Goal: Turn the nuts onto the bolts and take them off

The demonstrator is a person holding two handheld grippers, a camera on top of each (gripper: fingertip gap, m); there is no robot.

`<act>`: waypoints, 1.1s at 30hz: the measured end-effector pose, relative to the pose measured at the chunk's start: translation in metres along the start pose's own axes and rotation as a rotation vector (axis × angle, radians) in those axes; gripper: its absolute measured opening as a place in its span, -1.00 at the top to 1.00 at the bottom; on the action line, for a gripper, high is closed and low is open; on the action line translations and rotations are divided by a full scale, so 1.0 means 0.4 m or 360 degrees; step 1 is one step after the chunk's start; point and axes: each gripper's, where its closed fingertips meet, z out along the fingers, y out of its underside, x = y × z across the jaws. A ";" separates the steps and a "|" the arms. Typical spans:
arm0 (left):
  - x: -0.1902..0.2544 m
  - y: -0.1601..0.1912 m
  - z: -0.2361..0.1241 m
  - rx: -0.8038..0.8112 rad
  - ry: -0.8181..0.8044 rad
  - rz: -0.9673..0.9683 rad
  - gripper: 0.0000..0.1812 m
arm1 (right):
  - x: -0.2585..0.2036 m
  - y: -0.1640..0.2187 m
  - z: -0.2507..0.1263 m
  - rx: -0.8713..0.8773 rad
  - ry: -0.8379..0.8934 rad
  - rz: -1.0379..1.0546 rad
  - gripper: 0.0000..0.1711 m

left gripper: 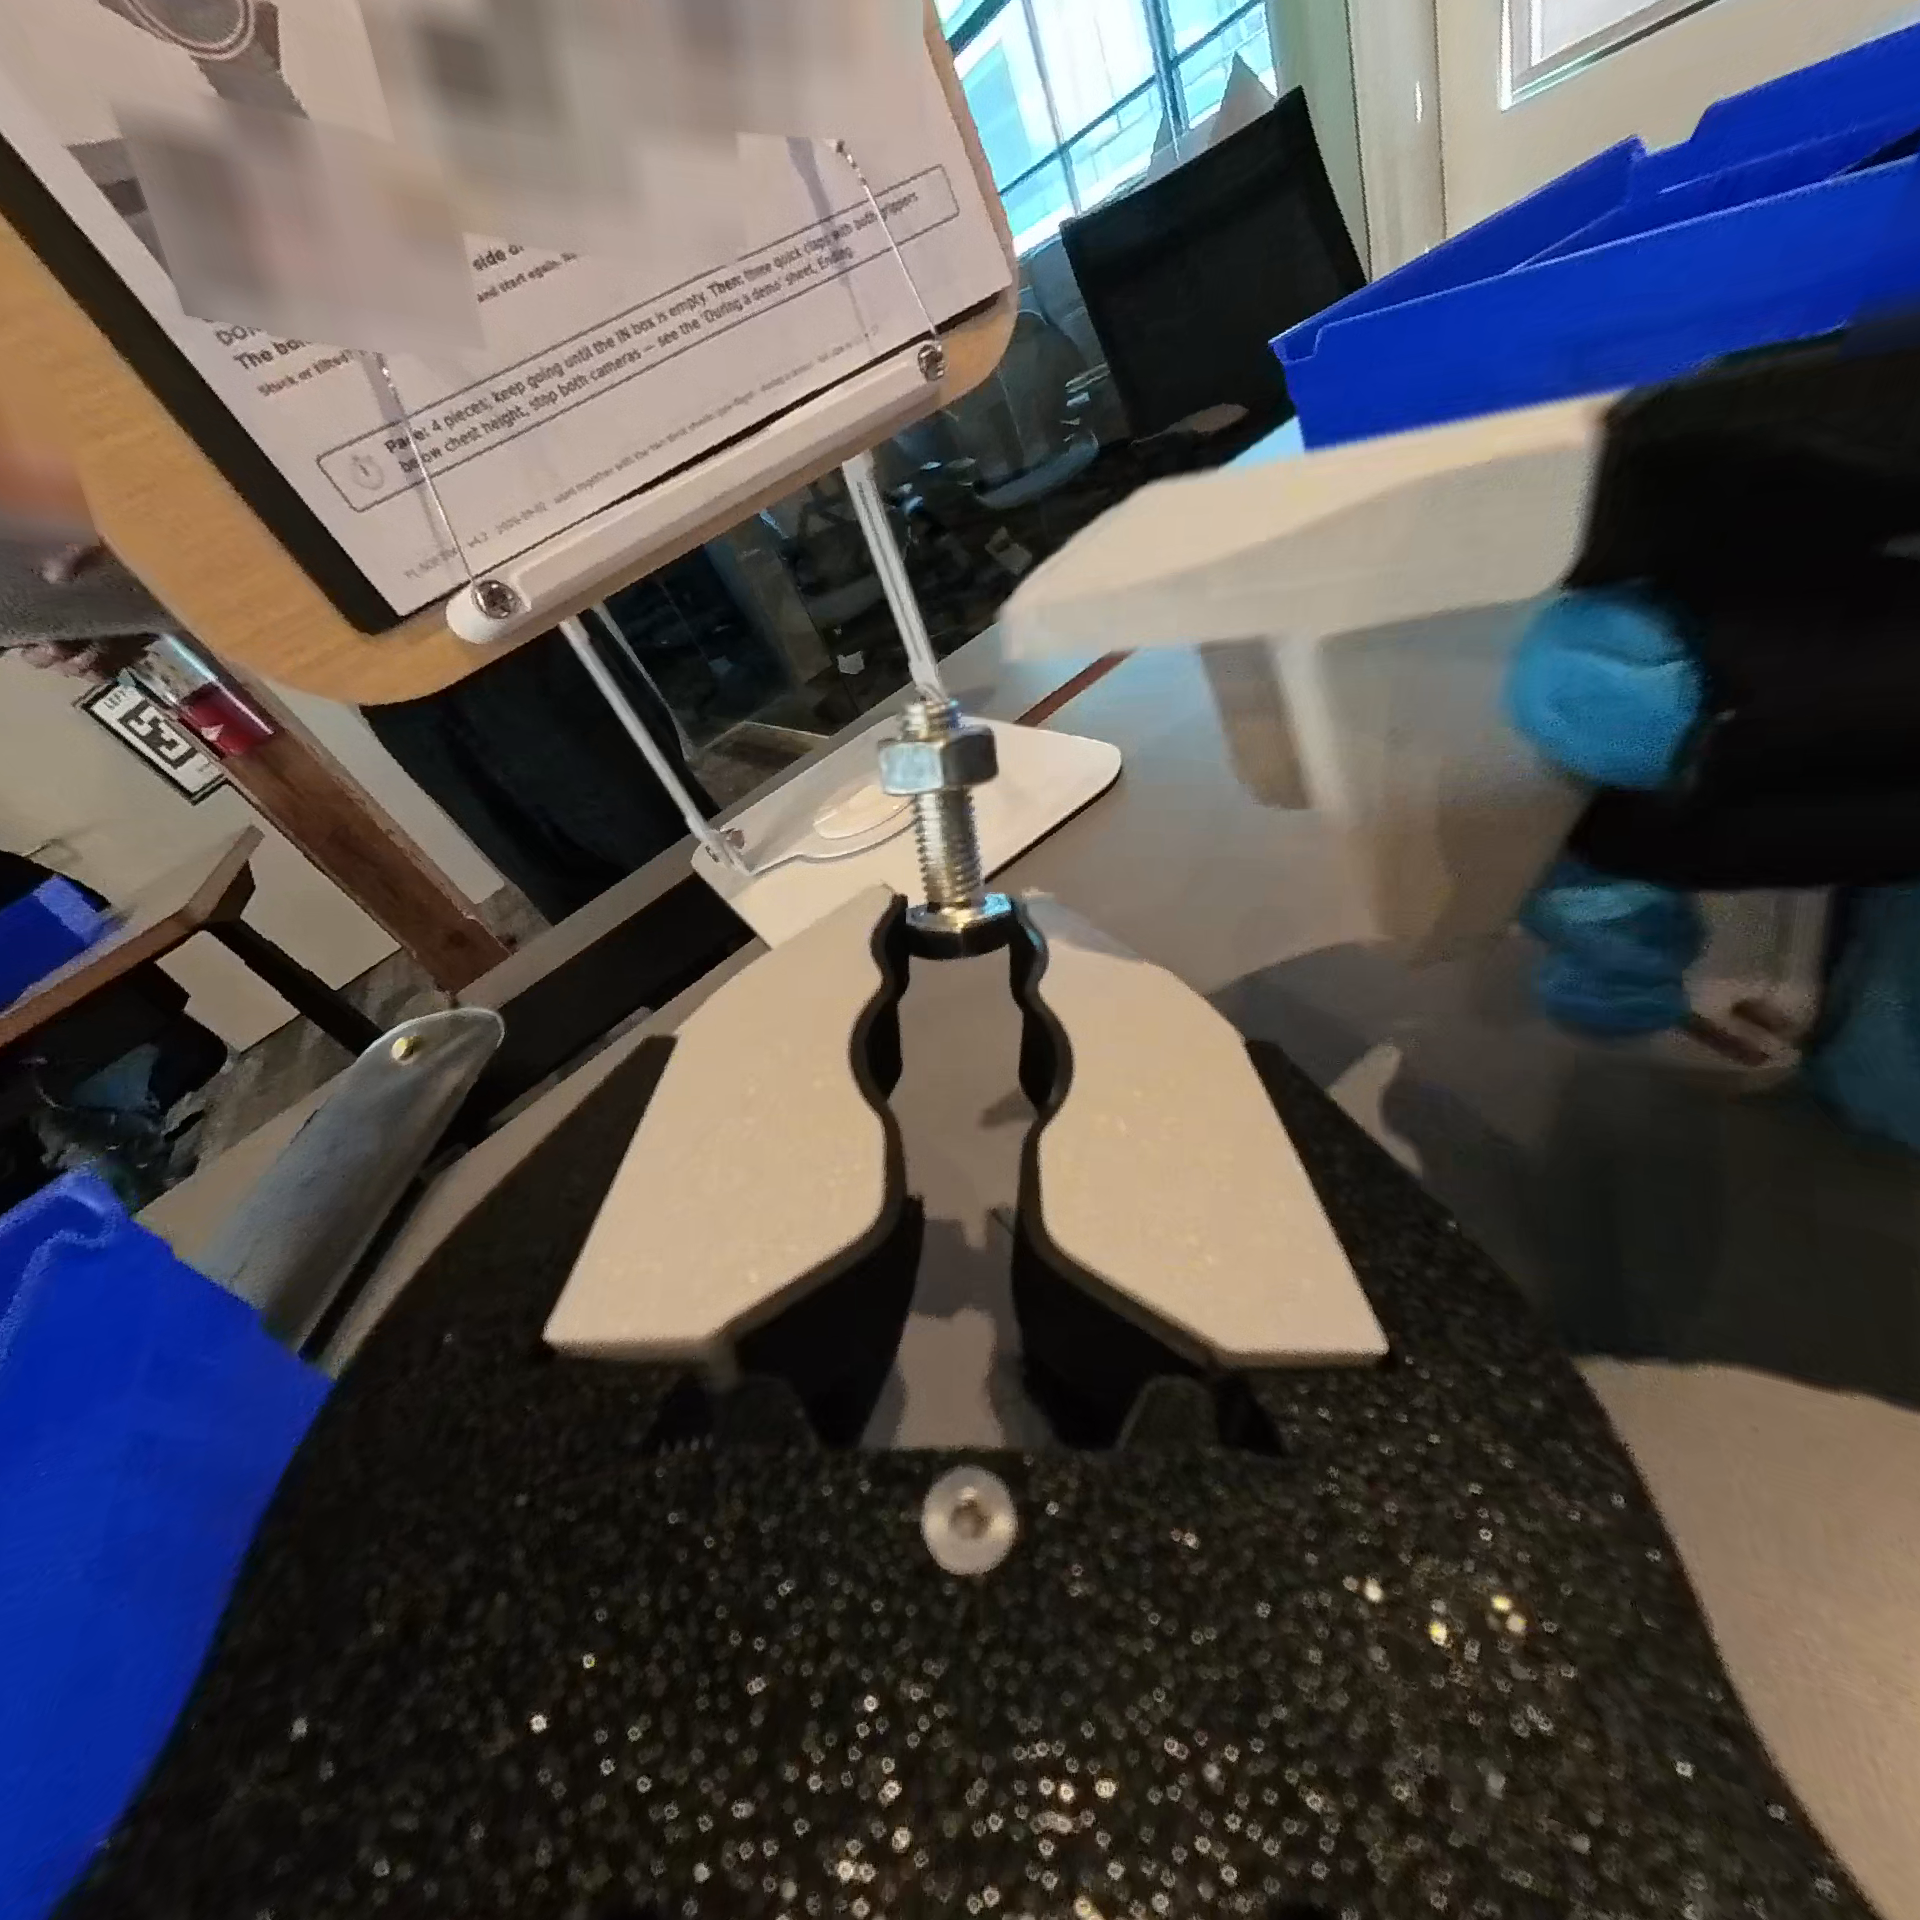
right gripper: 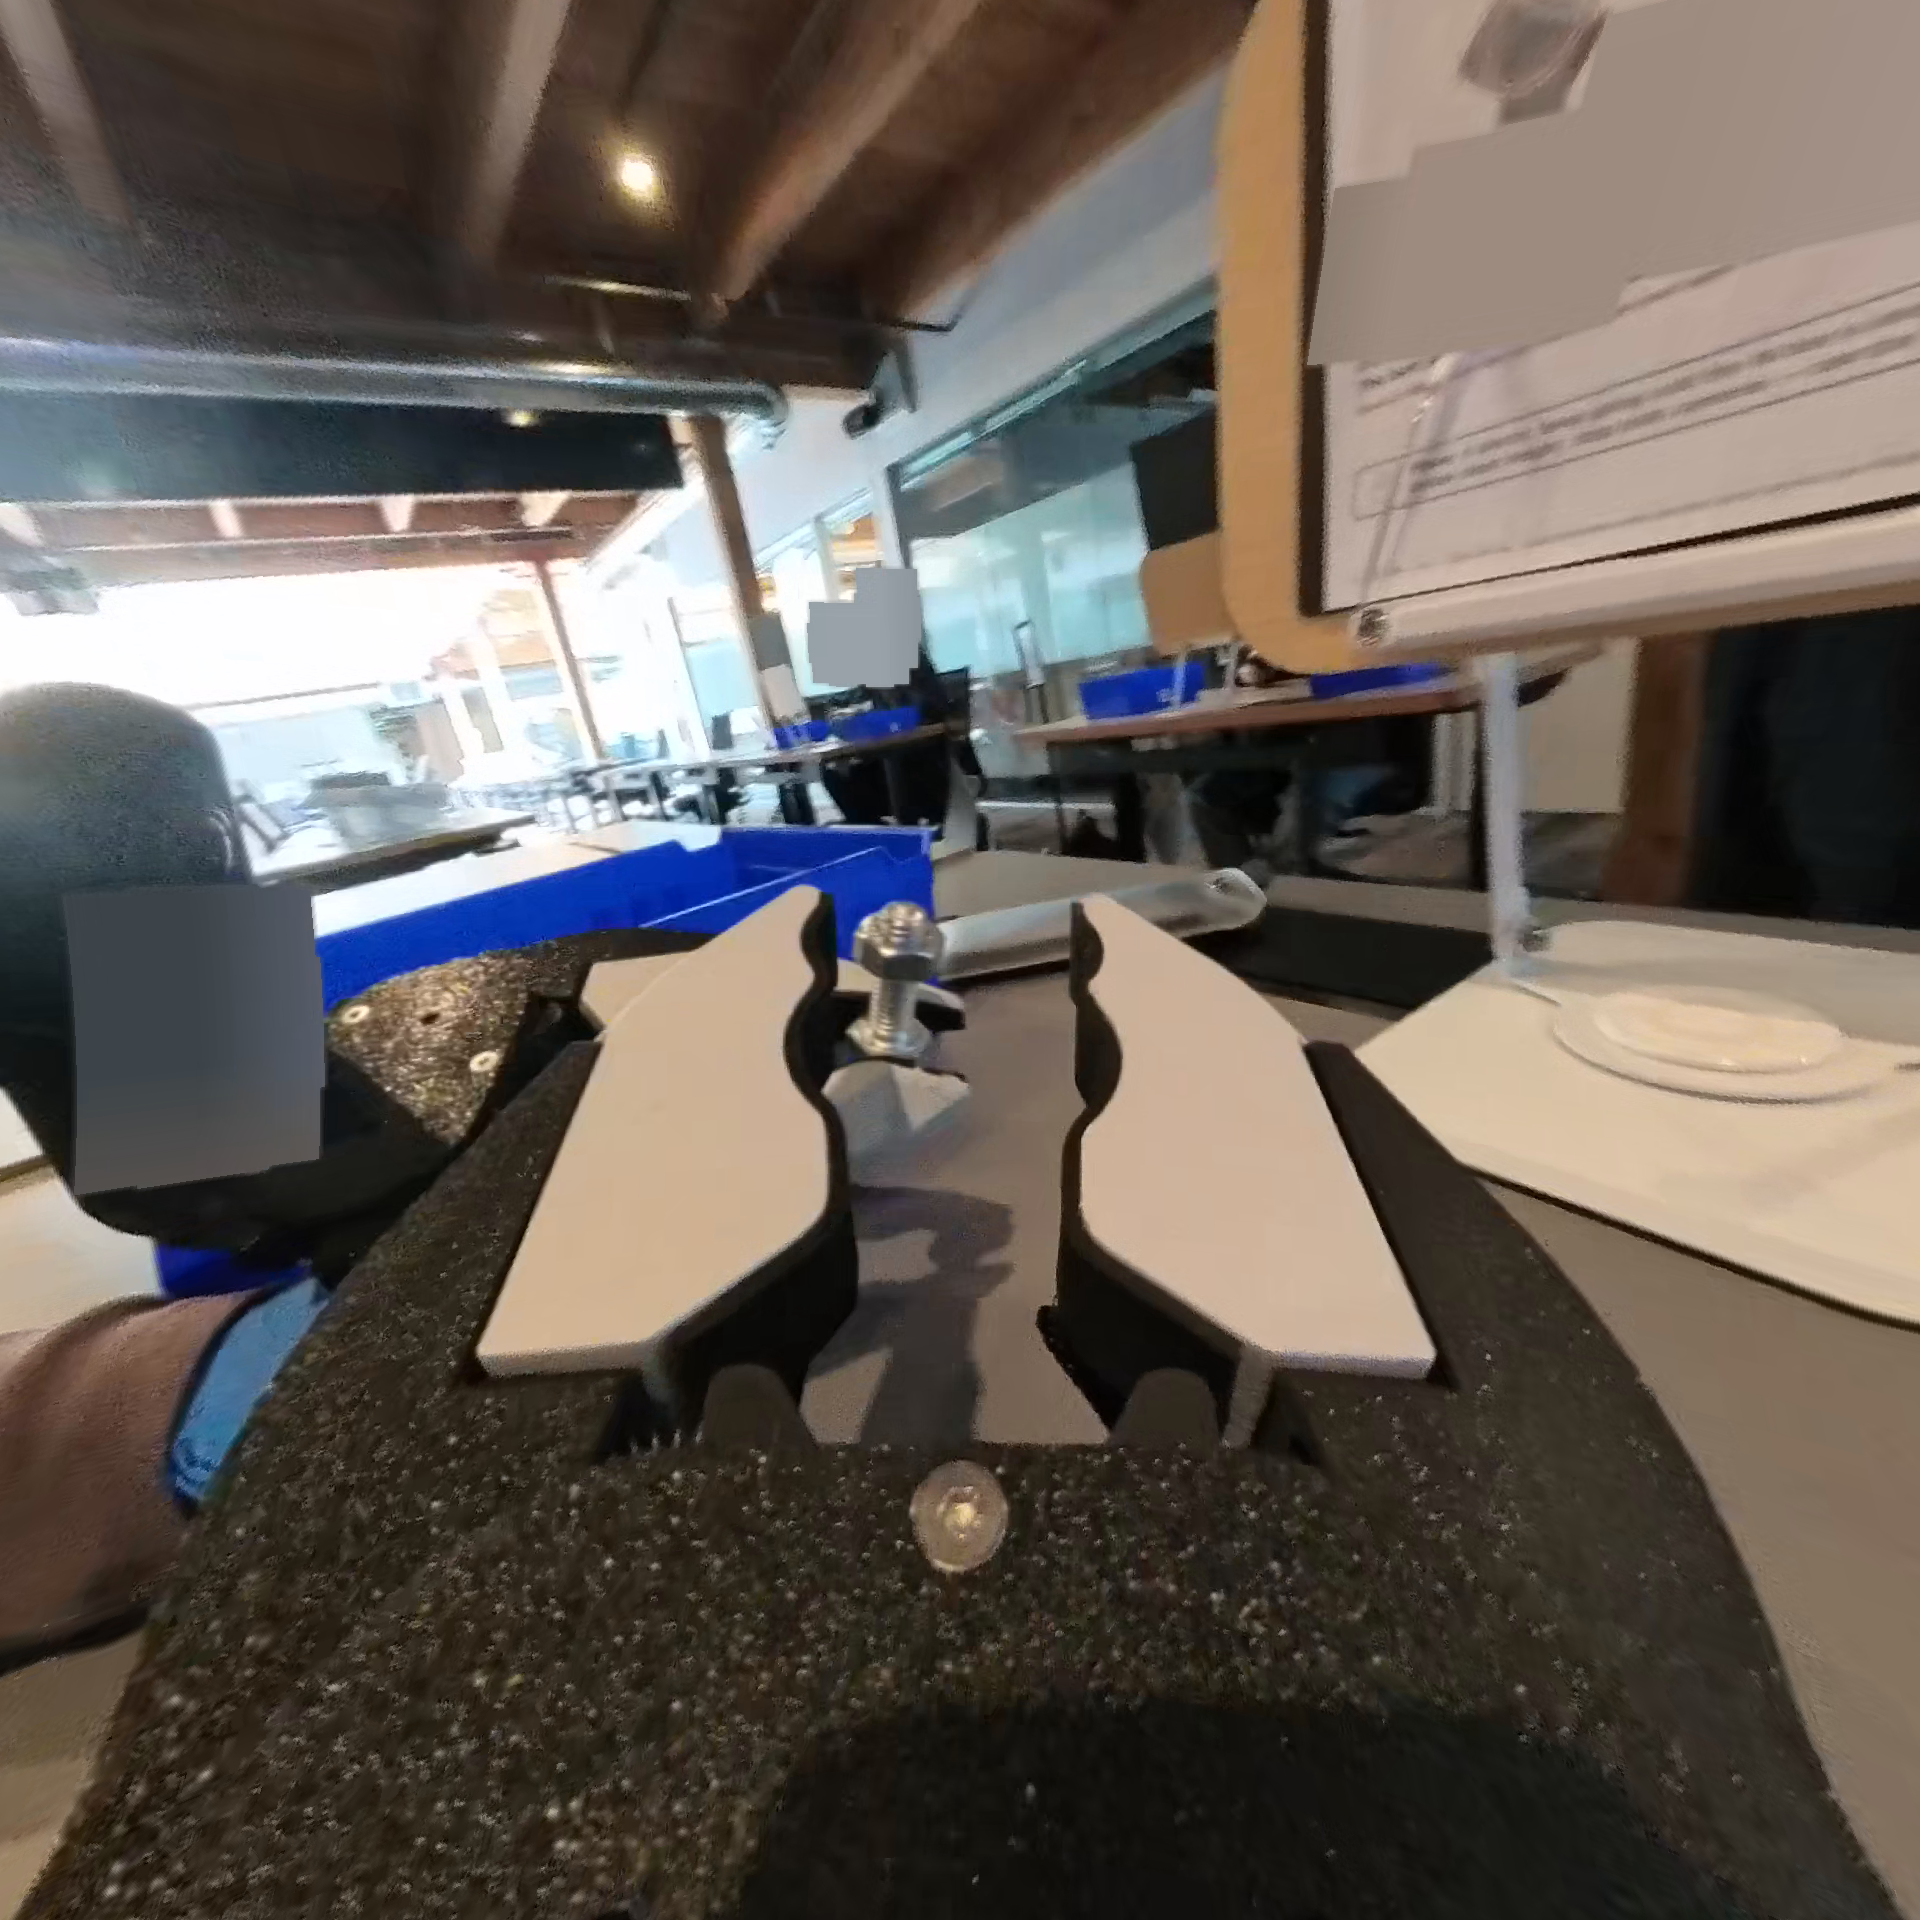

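Left gripper (left gripper: 956,925) level, pinching upright bolt (left gripper: 940,831), right gripper (right gripper: 951,971) spread

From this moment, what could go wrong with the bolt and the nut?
1. The left tool pinches the bolt only at its head, so the bolt may tilt or slip when the nut is turned.
2. The right tool is open and off to one side of the nut, so closing now may miss or knock it.
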 end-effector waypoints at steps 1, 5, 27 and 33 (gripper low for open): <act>0.004 -0.001 0.001 0.0003 0.0005 0.0013 0.80 | -0.006 0.010 0.014 -0.0033 -0.0026 0.0011 0.49; 0.001 -0.002 -0.001 0.0004 -0.0005 0.0028 0.80 | 0.020 0.046 0.013 -0.0175 0.0132 -0.0034 0.50; -0.014 -0.020 -0.017 0.0087 -0.0028 0.0012 0.80 | 0.019 0.000 -0.016 0.0035 0.0142 0.0023 0.59; -0.004 -0.028 -0.013 0.0115 -0.0005 0.0016 0.80 | -0.020 0.030 0.025 -0.0065 -0.0054 0.0073 0.55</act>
